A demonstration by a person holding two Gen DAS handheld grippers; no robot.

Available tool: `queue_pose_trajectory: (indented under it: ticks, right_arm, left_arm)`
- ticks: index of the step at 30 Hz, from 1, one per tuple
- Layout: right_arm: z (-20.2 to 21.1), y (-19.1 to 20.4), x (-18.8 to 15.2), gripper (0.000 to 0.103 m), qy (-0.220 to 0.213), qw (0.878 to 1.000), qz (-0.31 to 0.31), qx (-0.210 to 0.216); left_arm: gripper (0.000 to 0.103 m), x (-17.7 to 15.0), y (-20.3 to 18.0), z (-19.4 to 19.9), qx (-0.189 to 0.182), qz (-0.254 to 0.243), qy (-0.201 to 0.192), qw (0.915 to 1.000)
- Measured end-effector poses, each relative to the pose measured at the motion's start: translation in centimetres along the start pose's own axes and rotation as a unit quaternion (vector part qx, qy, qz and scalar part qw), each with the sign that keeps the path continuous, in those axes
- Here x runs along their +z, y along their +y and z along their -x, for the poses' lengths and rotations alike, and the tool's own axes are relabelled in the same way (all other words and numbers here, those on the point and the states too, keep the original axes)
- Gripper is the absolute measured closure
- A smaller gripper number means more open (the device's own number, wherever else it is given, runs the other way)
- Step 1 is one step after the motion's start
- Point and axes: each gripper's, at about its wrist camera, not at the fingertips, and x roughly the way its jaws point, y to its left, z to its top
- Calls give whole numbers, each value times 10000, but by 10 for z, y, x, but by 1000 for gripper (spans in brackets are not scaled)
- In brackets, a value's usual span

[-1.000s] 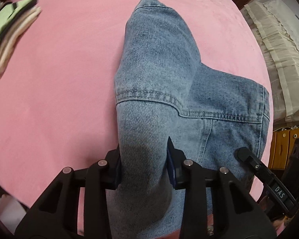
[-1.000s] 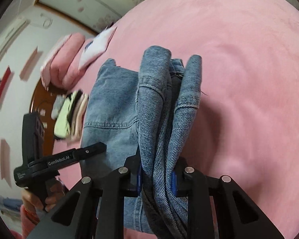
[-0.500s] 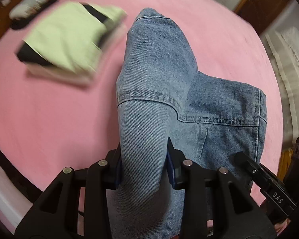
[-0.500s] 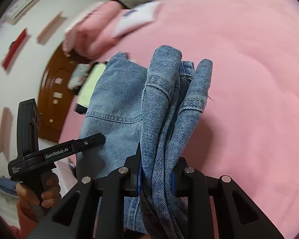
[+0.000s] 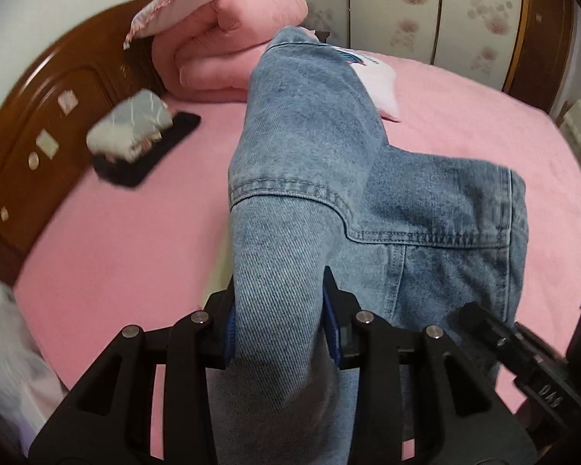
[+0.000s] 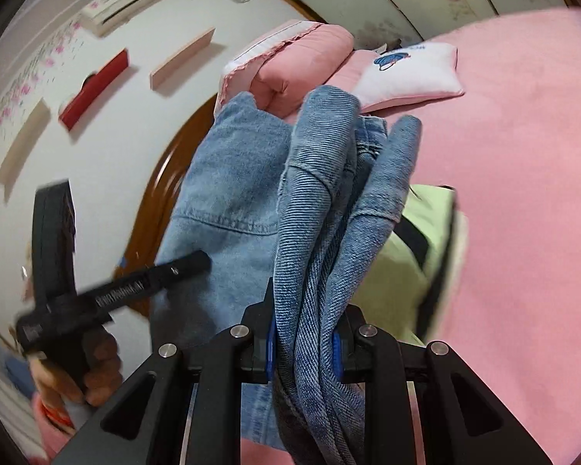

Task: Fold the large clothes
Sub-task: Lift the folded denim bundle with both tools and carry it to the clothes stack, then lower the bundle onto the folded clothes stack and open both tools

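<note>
I hold a folded blue denim garment point(image 5: 329, 178) up above a bed covered in a pink sheet point(image 5: 116, 240), one gripper clamped on each end of it.

From my left wrist camera, my left gripper point(image 5: 279, 329) has its two blue-padded jaws pressed against a thick roll of denim that rises away from the camera. A stitched seam crosses the fabric just past the jaws. The rest of the garment spreads to the right, where the black body of my right gripper point(image 5: 523, 352) shows at the lower edge. Beyond the denim, at the head of the bed, lies a folded pink quilt point(image 5: 228, 42) with a white, pink-trimmed cover on top. A small white cushion point(image 5: 379, 85) with a blue print peeks out just beside the denim. Near the dark wooden headboard point(image 5: 38, 128) sits a grey folded cloth point(image 5: 131, 128) on top of a black one point(image 5: 147, 155).

From my right wrist camera, my right gripper point(image 6: 304, 345) is clamped on several bunched layers of denim point(image 6: 329, 201) standing upright between its jaws. To the left, my left hand point(image 6: 77, 372) grips the handle of the other gripper, blurred. Behind the denim, a pale green folded garment point(image 6: 414, 255) with black trim lies on the pink sheet.
</note>
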Motion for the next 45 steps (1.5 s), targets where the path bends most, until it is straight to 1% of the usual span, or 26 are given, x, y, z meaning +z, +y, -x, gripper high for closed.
queue_pose_trajectory:
  ticks: [2, 3, 4, 5, 6, 7, 8, 9, 10, 11, 13, 14, 16, 18, 21, 26, 28, 30, 32, 33, 34, 36, 38, 40, 43, 45]
  right_arm:
    - [-30, -5, 8, 82, 2, 9999, -157, -31]
    - [-50, -12, 11, 82, 53, 9997, -212, -135]
    - [-89, 10, 6, 82, 98, 9995, -238, -206]
    - [-118, 11, 4, 83, 172, 9990, -273, -314]
    - [-147, -1, 3, 83, 278, 9979, -323, -481]
    - [-159, -9, 2, 83, 350, 9971, -318, -598]
    - [-174, -19, -1, 83, 444, 9956, -302, -772]
    - [-185, -28, -3, 83, 494, 9942, -281, -908]
    - [-192, -36, -5, 83, 469, 9937, -235, -994]
    - [-195, -44, -7, 83, 465, 9938, -224, -985]
    - [-204, -52, -9, 83, 492, 9943, -214, -921]
    - [-208, -57, -11, 83, 537, 9936, -153, -979]
    - [-204, -66, -19, 82, 633, 9926, 34, -1032]
    - [-212, -71, -24, 82, 713, 9902, 276, -1167]
    - [-179, -74, -37, 80, 694, 9896, 449, -1174]
    - [-184, -93, -54, 77, 405, 9914, 309, -1203]
    - [-181, -95, -64, 77, 366, 9914, 306, -1220]
    - [-175, -93, -69, 75, 395, 9909, 348, -1239]
    - [-165, -90, -74, 67, 429, 9893, 404, -1337]
    - [-156, -87, -74, 50, 458, 9873, 401, -1469]
    - [-140, -88, -78, 33, 468, 9845, 349, -1654]
    - [-118, -95, -89, 24, 429, 9832, 140, -1768]
    - [-91, -108, -108, 24, 471, 9823, -123, -1809]
    - [-67, -117, -125, 24, 487, 9782, -264, -2001]
    - [-28, -135, -166, 24, 547, 9705, -354, -2323]
    - [-6, -145, -190, 24, 609, 9679, -393, -2408]
  left_arm:
    - [71, -1, 30, -24, -23, -16, 69, 10000]
    - [71, 2, 34, -48, -71, -29, 160, 9998]
    - [71, 3, 39, -75, -148, -10, 252, 9996]
    - [71, 3, 38, -98, -195, -56, 342, 9992]
    - [70, 3, 37, -120, -237, -107, 418, 9988]
    - [69, 1, 40, -145, -205, -269, 417, 9986]
    - [63, -9, 34, -156, -99, -478, 312, 9983]
    - [59, -16, 27, -170, 150, -821, 152, 9964]
    - [57, -21, 26, -177, 272, -990, 9, 9947]
    - [54, -27, 23, -178, 241, -994, -98, 9947]
    - [51, -31, 38, -187, -142, -697, -86, 9974]
    - [46, -37, 49, -187, -329, -533, -32, 9980]
    - [41, -35, 73, -198, -866, -65, 160, 9961]
    - [37, -38, 110, -220, -1209, 193, 246, 9922]
    - [35, -54, 123, -229, -1392, 412, 183, 9892]
    - [34, -74, 117, -216, -1176, 359, -238, 9921]
    - [34, -87, 112, -199, -1125, 341, -344, 9925]
    - [34, -88, 115, -197, -1130, 443, -356, 9920]
    - [29, -88, 118, -199, -1059, 685, -344, 9914]
    - [24, -93, 118, -193, -989, 828, -366, 9910]
    - [21, -100, 118, -189, -813, 1017, -434, 9905]
    - [14, -115, 121, -183, -593, 1401, -568, 9867]
    - [11, -141, 119, -167, -274, 1623, -798, 9831]
    - [11, -164, 110, -150, 95, 1514, -1079, 9825]
    - [11, -190, 94, -123, 649, 1513, -1267, 9782]
    - [11, -204, 85, -109, 900, 1713, -1196, 9738]
